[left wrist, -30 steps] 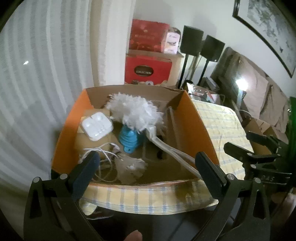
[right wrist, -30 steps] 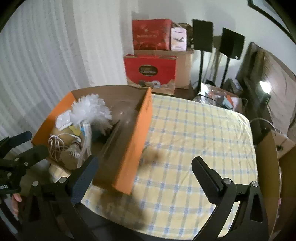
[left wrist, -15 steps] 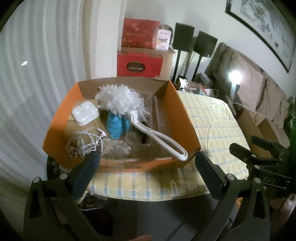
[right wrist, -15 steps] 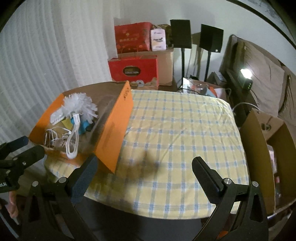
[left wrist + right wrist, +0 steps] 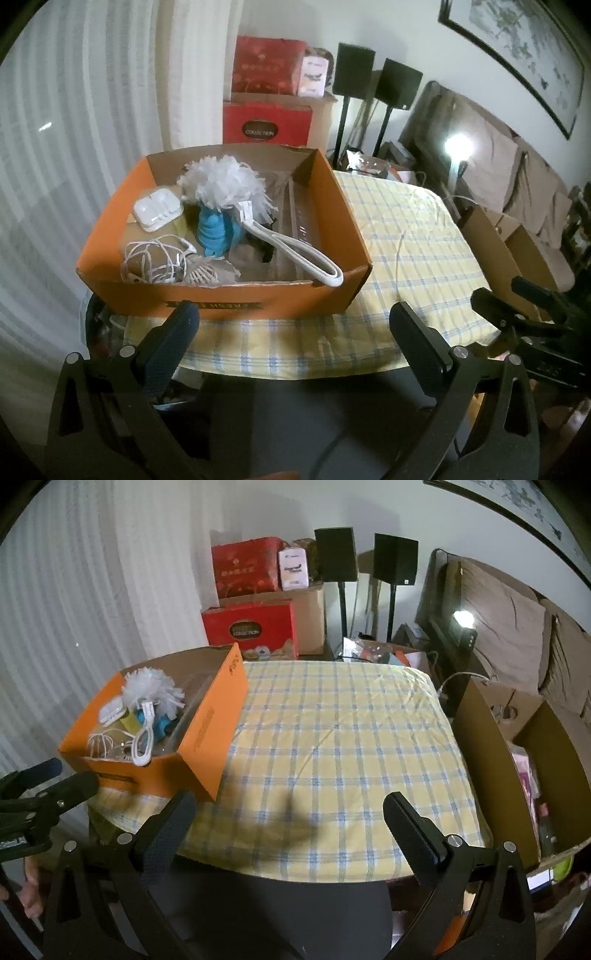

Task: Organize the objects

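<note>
An orange cardboard box (image 5: pixel 258 299) (image 5: pixel 218 716) sits at the left end of a table under a yellow checked cloth (image 5: pixel 402 236) (image 5: pixel 340 738). Inside lie a white fluffy duster with a long looped handle (image 5: pixel 225 182) (image 5: pixel 153 688), a blue ribbed object (image 5: pixel 214 232), a white case (image 5: pixel 158 208), a tangle of white cable (image 5: pixel 155 260) and a pale shuttlecock-like piece (image 5: pixel 207 273). My left gripper (image 5: pixel 293 332) is open, held back from the box's front wall. My right gripper (image 5: pixel 290 814) is open and empty, off the table's near edge.
Red gift boxes (image 5: pixel 251 627) and brown cartons are stacked behind the table, with two black speakers on stands (image 5: pixel 395 559) beside them. An open brown carton (image 5: pixel 517 760) stands right of the table. A covered sofa (image 5: pixel 495 162) lines the right wall. White curtains hang left.
Both grippers have drawn back and up from the table, so the box looks smaller and farther. The box and its contents have stayed put.
</note>
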Action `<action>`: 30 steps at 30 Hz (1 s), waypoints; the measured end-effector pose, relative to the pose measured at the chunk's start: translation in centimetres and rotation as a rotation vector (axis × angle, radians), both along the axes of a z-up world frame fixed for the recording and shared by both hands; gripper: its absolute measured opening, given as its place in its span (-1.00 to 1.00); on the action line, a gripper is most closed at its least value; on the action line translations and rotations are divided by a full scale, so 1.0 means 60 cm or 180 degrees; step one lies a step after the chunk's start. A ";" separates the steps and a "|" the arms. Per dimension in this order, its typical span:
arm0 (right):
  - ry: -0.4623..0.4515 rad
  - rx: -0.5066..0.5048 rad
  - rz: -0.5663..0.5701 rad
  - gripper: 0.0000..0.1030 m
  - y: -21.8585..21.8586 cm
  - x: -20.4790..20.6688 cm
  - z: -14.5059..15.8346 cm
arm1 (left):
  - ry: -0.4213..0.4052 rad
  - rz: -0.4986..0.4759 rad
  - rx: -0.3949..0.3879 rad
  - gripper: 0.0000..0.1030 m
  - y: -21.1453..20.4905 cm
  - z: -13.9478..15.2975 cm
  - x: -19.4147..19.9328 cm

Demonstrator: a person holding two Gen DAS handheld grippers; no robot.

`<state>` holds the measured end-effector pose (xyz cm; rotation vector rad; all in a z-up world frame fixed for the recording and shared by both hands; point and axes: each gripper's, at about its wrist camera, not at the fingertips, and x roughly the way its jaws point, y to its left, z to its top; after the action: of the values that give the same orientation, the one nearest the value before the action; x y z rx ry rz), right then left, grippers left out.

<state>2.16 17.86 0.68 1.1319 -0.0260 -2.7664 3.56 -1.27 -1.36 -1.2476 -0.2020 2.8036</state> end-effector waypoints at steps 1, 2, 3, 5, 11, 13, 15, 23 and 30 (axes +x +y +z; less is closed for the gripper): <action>0.0007 0.0002 -0.0009 0.99 0.002 0.002 0.000 | 0.0001 0.0007 0.0003 0.99 0.001 -0.001 0.001; 0.0021 0.0020 -0.0025 0.99 0.003 0.003 0.000 | 0.0005 0.0021 0.0011 0.99 0.002 -0.003 0.002; 0.0038 0.0041 -0.0037 0.99 0.004 0.005 0.001 | 0.0010 0.0048 0.0018 0.99 0.004 -0.004 0.003; 0.0067 0.0078 -0.0060 0.99 0.004 0.006 0.001 | 0.0013 0.0050 0.0027 0.99 0.009 -0.007 0.007; 0.0042 0.0090 0.0013 0.99 -0.005 0.008 -0.007 | 0.0041 0.0055 -0.0075 0.99 0.026 -0.010 0.013; 0.0049 0.0102 0.0027 0.99 -0.009 0.010 -0.007 | 0.0069 0.0064 -0.0093 0.99 0.027 -0.007 0.014; 0.0060 0.0120 0.0023 0.99 -0.011 0.012 -0.007 | 0.0097 0.0094 -0.0117 0.99 0.026 -0.003 0.016; 0.0100 0.0123 -0.0011 0.99 -0.009 0.013 0.000 | 0.0155 0.0131 -0.0178 0.99 0.024 0.003 0.018; 0.0096 0.0127 -0.0016 0.99 -0.009 0.012 0.000 | 0.0165 0.0141 -0.0213 0.99 0.025 0.003 0.017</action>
<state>2.87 17.35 0.68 1.1008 0.0299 -2.8001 4.57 0.22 -1.16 -1.1964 -0.1358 2.8994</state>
